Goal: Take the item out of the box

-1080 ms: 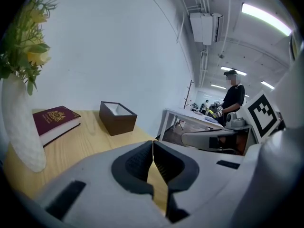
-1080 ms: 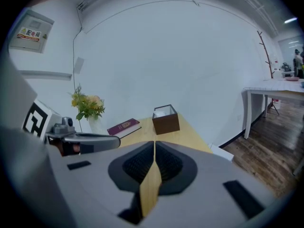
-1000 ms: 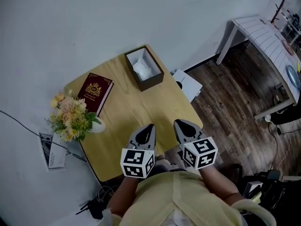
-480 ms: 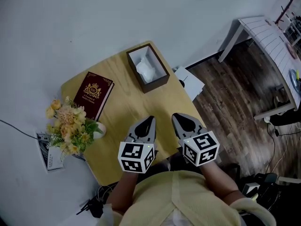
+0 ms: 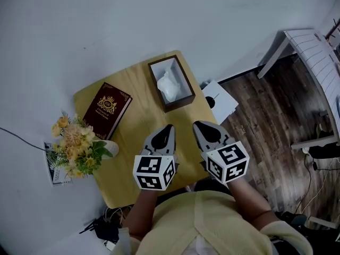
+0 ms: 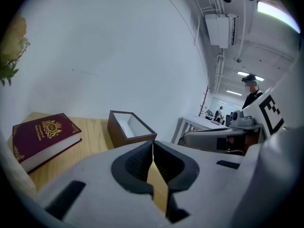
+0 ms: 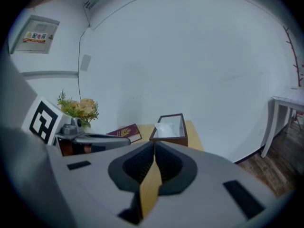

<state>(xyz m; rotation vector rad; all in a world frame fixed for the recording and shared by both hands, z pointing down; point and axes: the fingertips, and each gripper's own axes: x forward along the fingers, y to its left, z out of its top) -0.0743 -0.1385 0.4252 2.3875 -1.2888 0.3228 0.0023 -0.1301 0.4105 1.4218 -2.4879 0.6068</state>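
**A:** How are the grippers looking?

**B:** The left gripper (image 5: 169,127) and the right gripper (image 5: 199,126) are both showing jaws pressed together with nothing between them. They are hovering side by side over the near edge of the light wooden table (image 5: 139,125).

**A:** And the item?

**B:** The crumpled white item (image 5: 170,86) is lying inside the dark brown open-topped box (image 5: 181,102). The box is standing at the table's far edge, well apart from both grippers. A maroon book with a gold crest (image 5: 106,109) is lying by the left edge.
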